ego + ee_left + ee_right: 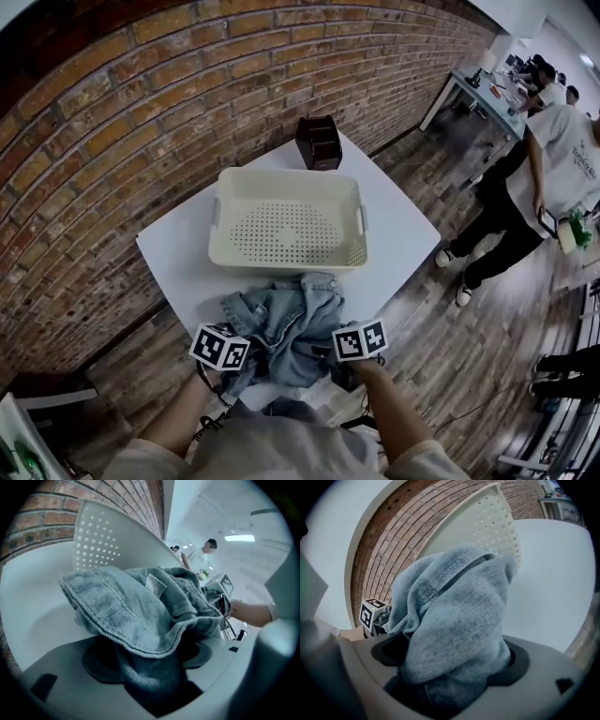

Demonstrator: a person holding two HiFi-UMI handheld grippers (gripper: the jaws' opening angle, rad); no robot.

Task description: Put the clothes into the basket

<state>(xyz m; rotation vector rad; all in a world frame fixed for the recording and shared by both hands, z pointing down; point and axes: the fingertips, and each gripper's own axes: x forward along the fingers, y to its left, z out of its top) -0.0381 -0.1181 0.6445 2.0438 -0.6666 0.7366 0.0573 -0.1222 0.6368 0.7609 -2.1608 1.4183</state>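
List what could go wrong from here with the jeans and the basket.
1. The left gripper and right gripper each pinch only a bunched fold of the jeans; the denim may slip out.
2. Loose fabric trailing on the table could catch the near wall of the basket and shove it away.

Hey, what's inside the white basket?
Nothing visible inside the basket, just its perforated floor. The denim garment lies on the table in front, outside it. Its near wall hides a strip.

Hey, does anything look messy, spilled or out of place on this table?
Nothing spilled or damaged. The denim garment lies crumpled at the table's near edge, outside the empty basket, left gripper and right gripper clamped on it.
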